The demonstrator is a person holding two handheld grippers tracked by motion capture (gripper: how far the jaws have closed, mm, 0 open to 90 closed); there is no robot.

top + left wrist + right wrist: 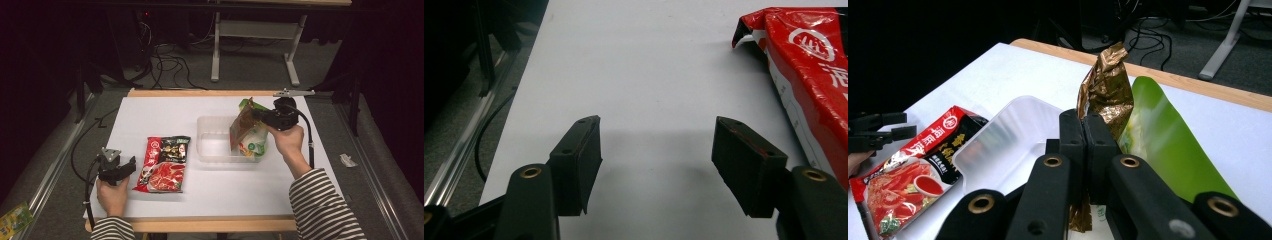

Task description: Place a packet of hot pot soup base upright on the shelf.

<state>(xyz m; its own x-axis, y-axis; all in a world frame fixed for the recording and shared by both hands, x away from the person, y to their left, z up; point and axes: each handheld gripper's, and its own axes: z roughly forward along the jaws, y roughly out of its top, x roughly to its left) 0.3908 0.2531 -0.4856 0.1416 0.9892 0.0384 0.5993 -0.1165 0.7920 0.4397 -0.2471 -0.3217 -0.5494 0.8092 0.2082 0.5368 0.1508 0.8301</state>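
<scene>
My right gripper is shut on a crinkled gold-brown pouch, which hangs tilted over the right end of a clear plastic bin. In the right gripper view the jaws pinch the gold-brown pouch, and a green pouch leans just right of it. That green pouch stands in the bin's right end. A red food pouch lies flat on the white table left of the bin. My left gripper rests beside its left edge, open and holding nothing.
The white sheet covers a wooden table whose edge runs along the front and back. A yellow-green packet lies on the floor at the lower left and a paper scrap at the right. Cables and white desk legs stand beyond the table.
</scene>
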